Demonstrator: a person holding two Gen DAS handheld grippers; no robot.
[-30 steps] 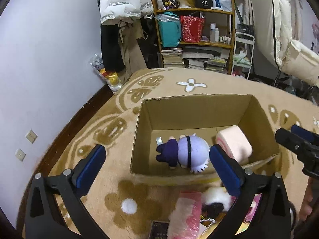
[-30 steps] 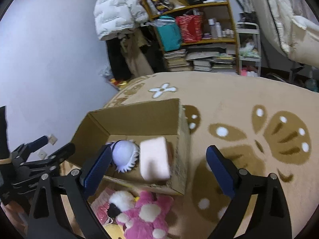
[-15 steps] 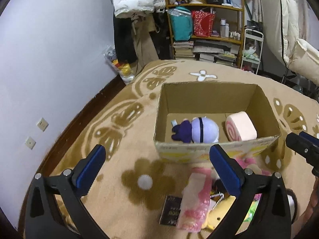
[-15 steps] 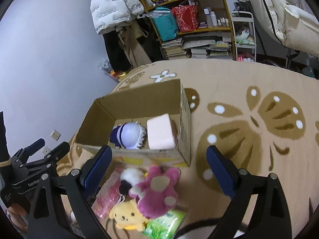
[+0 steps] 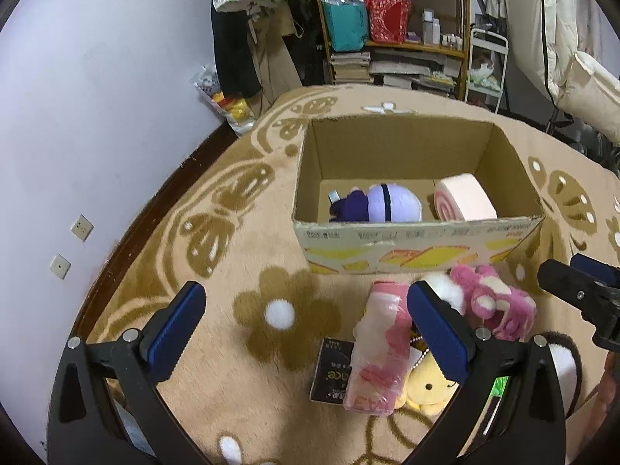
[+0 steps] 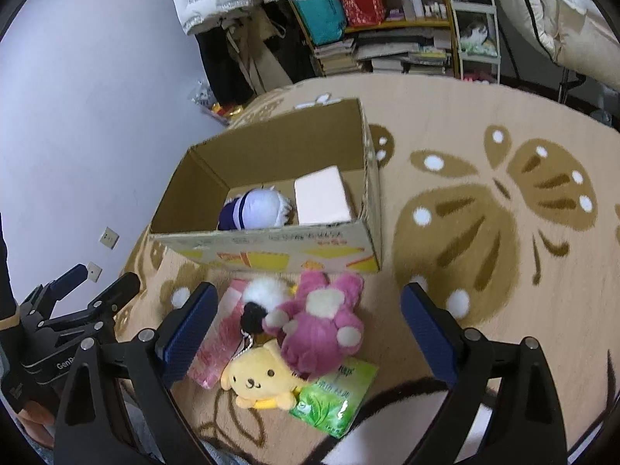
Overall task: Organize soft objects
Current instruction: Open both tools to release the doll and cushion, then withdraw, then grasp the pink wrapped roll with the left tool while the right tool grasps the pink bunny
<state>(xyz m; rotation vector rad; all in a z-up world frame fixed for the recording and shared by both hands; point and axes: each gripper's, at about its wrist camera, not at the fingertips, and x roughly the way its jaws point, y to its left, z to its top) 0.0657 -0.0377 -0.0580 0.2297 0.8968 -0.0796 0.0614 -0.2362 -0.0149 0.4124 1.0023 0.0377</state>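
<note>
Two toys [image 6: 254,209] boxed, three plush toys [image 6: 317,329] outside, two packets [image 6: 335,397].

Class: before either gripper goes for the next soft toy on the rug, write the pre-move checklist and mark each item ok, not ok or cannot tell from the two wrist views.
1. Right gripper open and holding nothing: ok.
2. Left gripper open and holding nothing: ok.
3. Pink plush lies on top of the pile, unobstructed from above: ok.
4. Cardboard box open, with free floor beside the purple doll and pink roll cushion: ok.
5. Yellow plush free of the pink plush: not ok, they overlap.
6. Chain of the black-and-white pompom snagged on a neighbour: cannot tell.
</note>
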